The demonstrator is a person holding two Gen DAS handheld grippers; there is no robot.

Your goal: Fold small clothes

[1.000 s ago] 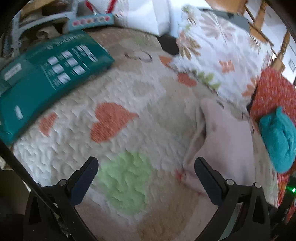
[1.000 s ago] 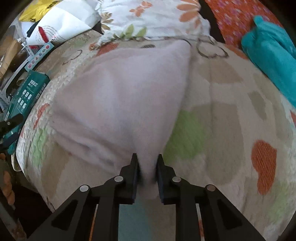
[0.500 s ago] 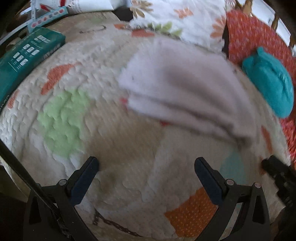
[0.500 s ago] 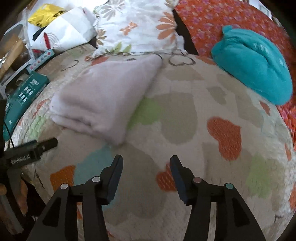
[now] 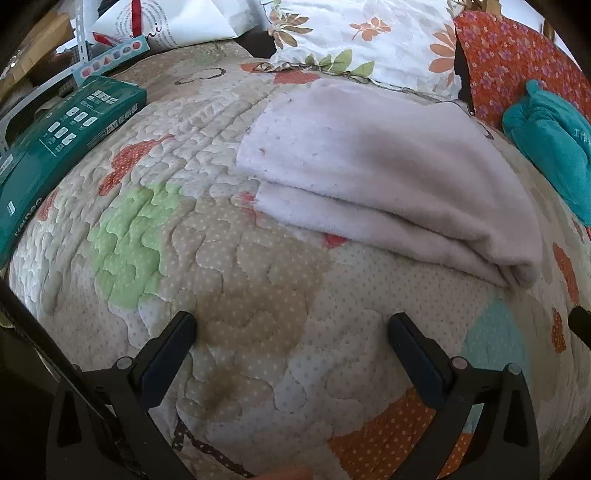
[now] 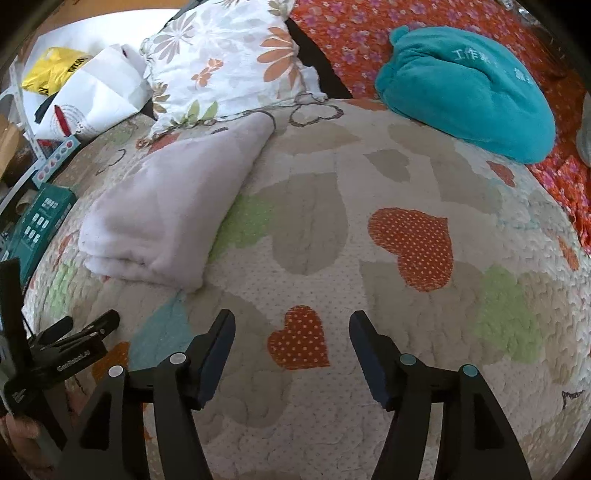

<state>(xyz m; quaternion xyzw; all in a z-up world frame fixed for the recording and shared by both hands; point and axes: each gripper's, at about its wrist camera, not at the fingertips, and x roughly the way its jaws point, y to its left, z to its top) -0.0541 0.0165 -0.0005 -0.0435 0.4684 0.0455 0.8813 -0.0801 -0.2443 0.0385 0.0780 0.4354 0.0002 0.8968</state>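
Pale pink garment (image 5: 388,173) lies folded on the heart-patterned quilt (image 5: 240,295), seen from the left wrist camera in the far right part of the bed, just in front of the floral pillow (image 5: 369,33). Its layers stack neatly, with the folded edge toward the near side and one rounded corner at the right. The left gripper (image 5: 291,332) hovers over bare quilt, well apart from the cloth, its jaws spread wide and holding nothing. A green box (image 5: 62,147) sits at the far left edge, and a teal cloth (image 5: 546,155) rests at the far right on an orange flowered cover (image 5: 517,59).

From the right wrist camera the pale pink garment (image 6: 177,210) shows at the left, a compact folded bundle touching the floral pillow (image 6: 229,62) at its far end. The right gripper (image 6: 291,332) is over a small orange heart on the quilt (image 6: 406,295), jaws spread and empty, apart from the garment. The left gripper (image 6: 85,328) shows at the near left edge. The teal cloth (image 6: 465,88) lies bunched at the far right.

This piece looks finished: folded and released by both tools. The teal cloth appears unfolded and is probably what remains.
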